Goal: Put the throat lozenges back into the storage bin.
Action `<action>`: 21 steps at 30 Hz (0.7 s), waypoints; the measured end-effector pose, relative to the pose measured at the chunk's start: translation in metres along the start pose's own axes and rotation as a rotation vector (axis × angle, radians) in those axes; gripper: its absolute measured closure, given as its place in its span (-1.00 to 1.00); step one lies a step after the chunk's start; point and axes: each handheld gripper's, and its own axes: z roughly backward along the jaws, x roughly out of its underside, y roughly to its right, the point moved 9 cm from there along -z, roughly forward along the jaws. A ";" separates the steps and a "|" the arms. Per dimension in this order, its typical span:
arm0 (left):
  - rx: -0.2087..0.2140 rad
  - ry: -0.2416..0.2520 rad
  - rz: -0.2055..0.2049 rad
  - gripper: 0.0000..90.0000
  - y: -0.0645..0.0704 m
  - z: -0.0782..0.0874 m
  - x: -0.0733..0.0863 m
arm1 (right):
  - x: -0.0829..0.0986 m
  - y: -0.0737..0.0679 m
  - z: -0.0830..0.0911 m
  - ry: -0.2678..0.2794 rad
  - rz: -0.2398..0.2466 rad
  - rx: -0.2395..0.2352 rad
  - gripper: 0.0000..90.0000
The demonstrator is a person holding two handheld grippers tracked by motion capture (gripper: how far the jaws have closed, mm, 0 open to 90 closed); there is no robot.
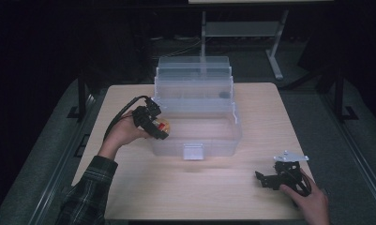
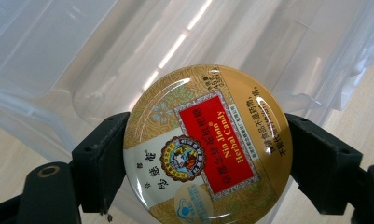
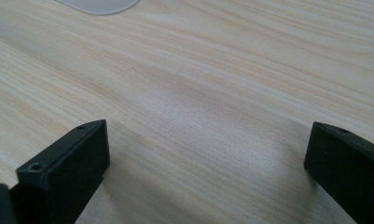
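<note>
At about nine o'clock on the wooden table (image 1: 223, 187), the left gripper (image 1: 156, 127) is held against the left wall of a clear plastic storage box (image 1: 195, 136). Its two black jaws pinch a round gold candy tin (image 2: 208, 147) by its opposite edges. The left gripper view shows what the high view cannot: the tin's lid faces the camera, with a red label reading "Nin Jiom Herbal Candy" and a round emblem, and the box's translucent walls lie right behind it. From above the tin is just a small gold and red spot (image 1: 162, 126) at the box's left rim.

Down at five o'clock, the right gripper (image 1: 265, 180) rests low over the table, well apart from the box. In the right gripper view its jaws stand spread wide, with bare pale wood grain between them, holding nothing. The box's lid stands open at twelve o'clock.
</note>
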 end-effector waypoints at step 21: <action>-0.005 0.089 0.020 -0.62 0.005 0.023 0.004 | 0.000 0.000 0.000 0.000 -0.002 0.001 -1.00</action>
